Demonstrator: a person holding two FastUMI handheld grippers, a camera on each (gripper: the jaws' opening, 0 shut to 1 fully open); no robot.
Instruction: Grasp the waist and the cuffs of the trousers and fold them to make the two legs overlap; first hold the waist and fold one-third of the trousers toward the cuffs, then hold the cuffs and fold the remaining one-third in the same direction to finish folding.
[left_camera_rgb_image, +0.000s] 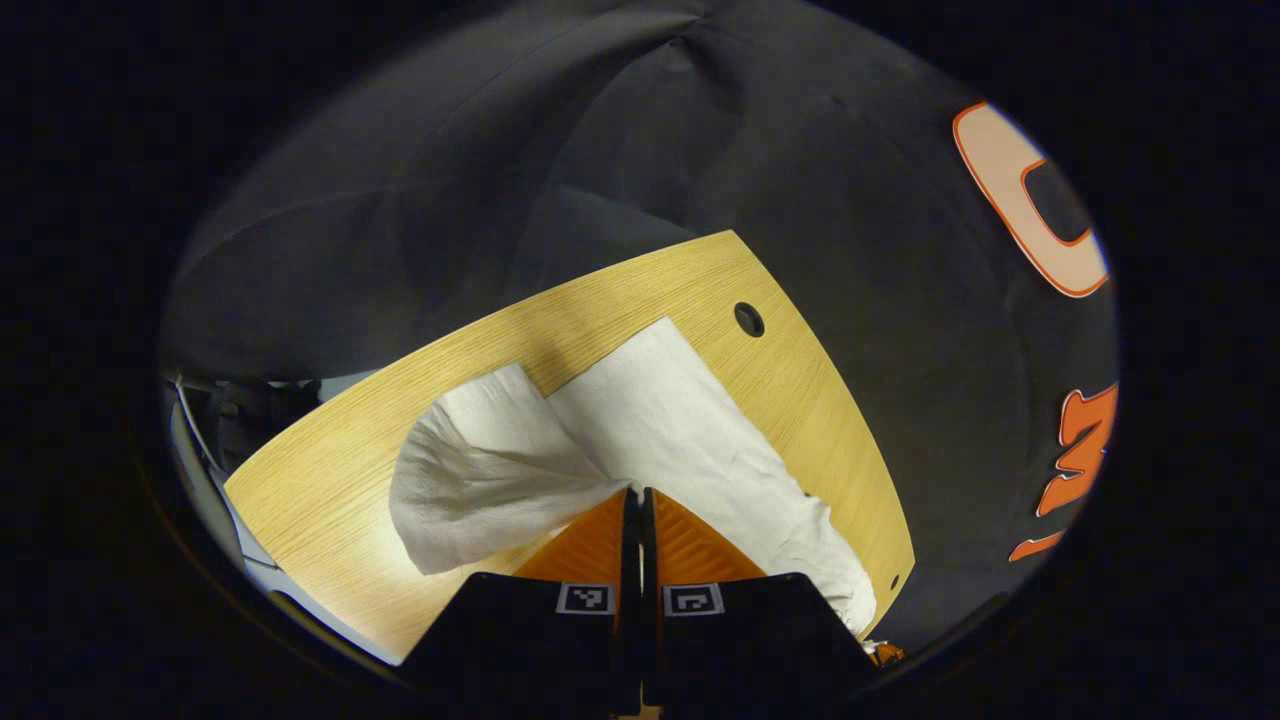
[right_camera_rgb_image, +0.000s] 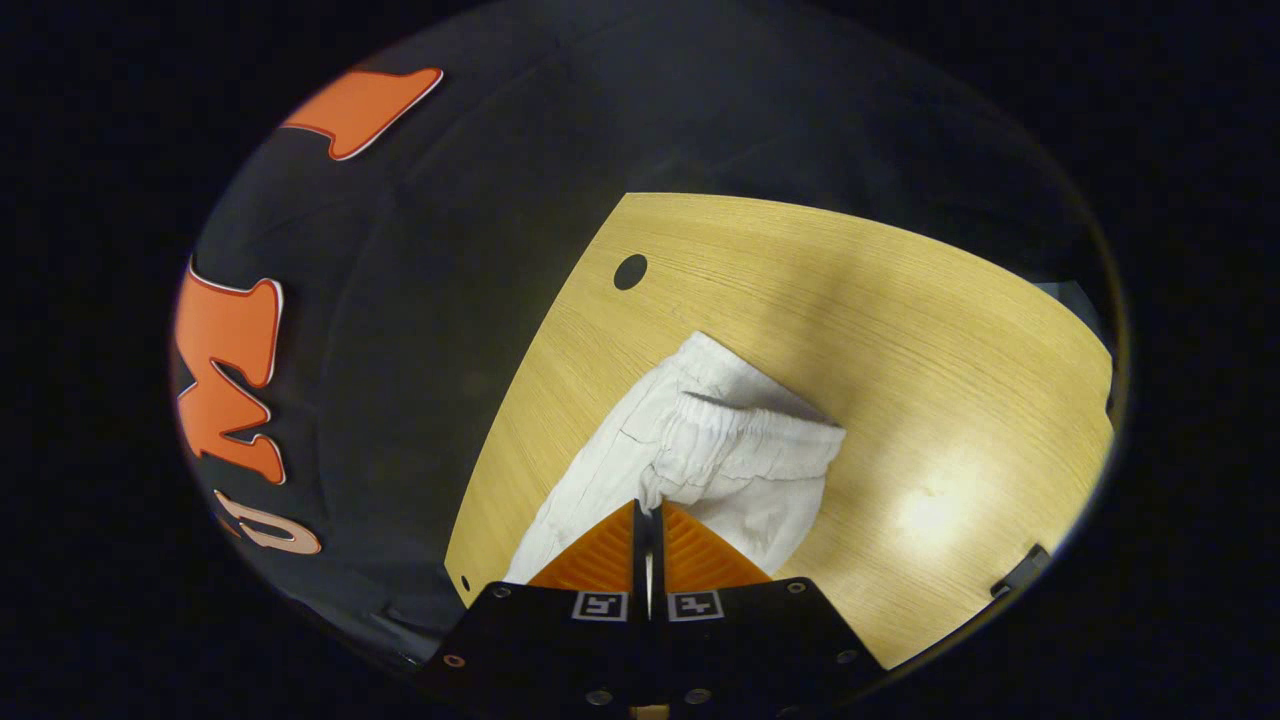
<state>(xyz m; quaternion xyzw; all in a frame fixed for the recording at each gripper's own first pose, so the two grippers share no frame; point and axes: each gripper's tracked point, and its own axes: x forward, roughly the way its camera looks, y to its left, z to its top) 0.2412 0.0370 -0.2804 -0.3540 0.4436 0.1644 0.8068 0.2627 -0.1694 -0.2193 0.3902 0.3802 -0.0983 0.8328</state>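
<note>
- Both tongs are closed on cloth: the left gripper (left_camera_rgb_image: 634, 492) pinches a cuff, the right gripper (right_camera_rgb_image: 648, 507) the waist.
- White trousers (left_camera_rgb_image: 640, 440) are draped at frame centre on the table (left_camera_rgb_image: 330, 470).
- Thin pinches could slip, spoiling leg overlap.

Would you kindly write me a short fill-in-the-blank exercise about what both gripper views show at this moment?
1. The white cloth trousers lie on a light ____ table.
2. In the right gripper view, the right gripper pinches the trousers near their elastic ____.
3. In the left gripper view, the left gripper has its fingers ____ on the white fabric.
4. Near the table's edge there is a round ____.

Missing words: wooden; waistband; shut; hole
</note>
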